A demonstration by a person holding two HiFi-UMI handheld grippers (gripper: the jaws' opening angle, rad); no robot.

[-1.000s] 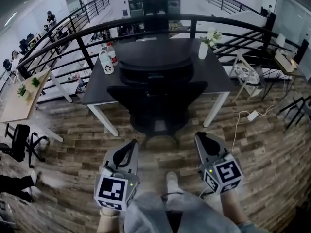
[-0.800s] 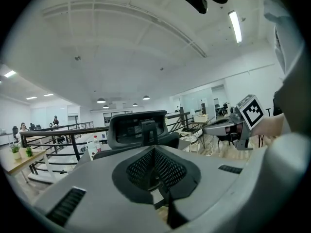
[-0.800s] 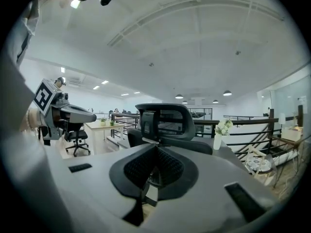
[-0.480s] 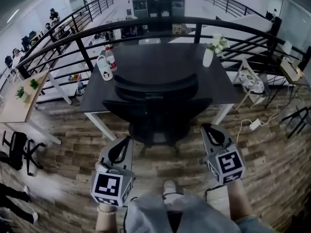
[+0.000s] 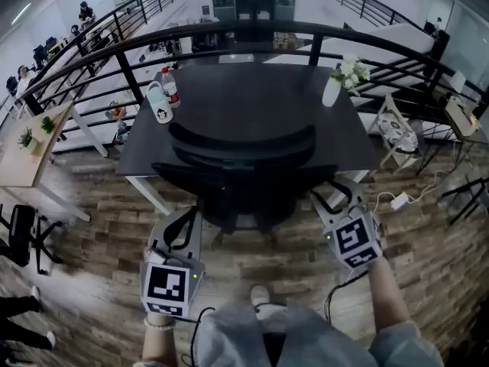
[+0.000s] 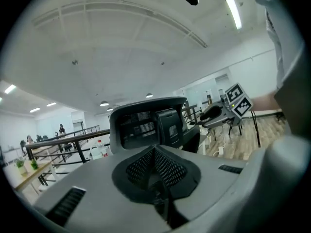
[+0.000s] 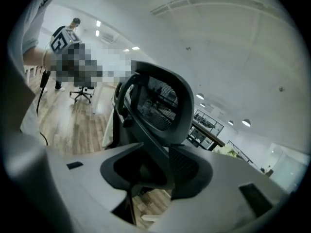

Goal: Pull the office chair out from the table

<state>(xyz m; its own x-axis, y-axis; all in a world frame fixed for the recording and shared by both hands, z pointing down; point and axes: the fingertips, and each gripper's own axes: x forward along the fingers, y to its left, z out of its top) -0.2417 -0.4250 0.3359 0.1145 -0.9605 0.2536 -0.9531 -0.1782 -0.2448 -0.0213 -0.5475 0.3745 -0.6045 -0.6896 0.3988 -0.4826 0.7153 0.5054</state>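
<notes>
Grey left claw (image 5: 187, 219) closed, level, facing chair (image 5: 244, 155)

You're on wood-plank floor (image 5: 99, 239), blk railing (image 5: 267, 26) ahead, light-wood desk (image 5: 23, 167) on your L, white ceiling (image 6: 121, 42) w/ strip lights (image 6: 234, 12).

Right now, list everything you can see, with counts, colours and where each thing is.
office chair: one, black, at table's near side
table: one, dark top, white legs, centre
vase: one, white with flowers, table's right rear
bottle: one, red cap, table's left rear
mug: one, white, beside bottle
railing: one, black, behind table
left tongs: one, grey, shut, empty, lower left
right tongs: one, grey, jaws just been opening, chair bar in gap, ungripped
</notes>
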